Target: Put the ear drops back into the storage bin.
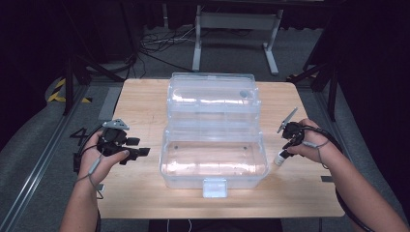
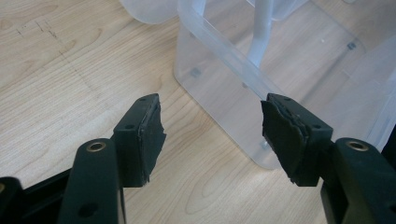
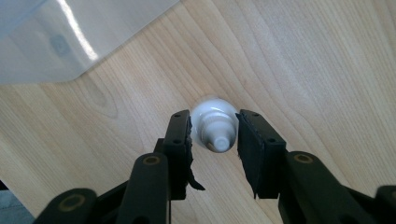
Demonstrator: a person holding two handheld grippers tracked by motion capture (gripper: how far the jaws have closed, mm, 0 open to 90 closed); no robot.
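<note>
The big clear plastic box (image 1: 212,159) sat open in the middle of the light wooden table (image 1: 140,104), with its lid up at the far side and nothing inside that could be seen. The right gripper (image 3: 215,135) was closed on a small white plastic bottle (image 3: 214,126), just to the right of the box, low by the table. The left gripper (image 2: 210,135) had its jaws wide apart, holding nothing, near the box's left side. The bottle likely had to go into the box, so most of the job was left.
</note>
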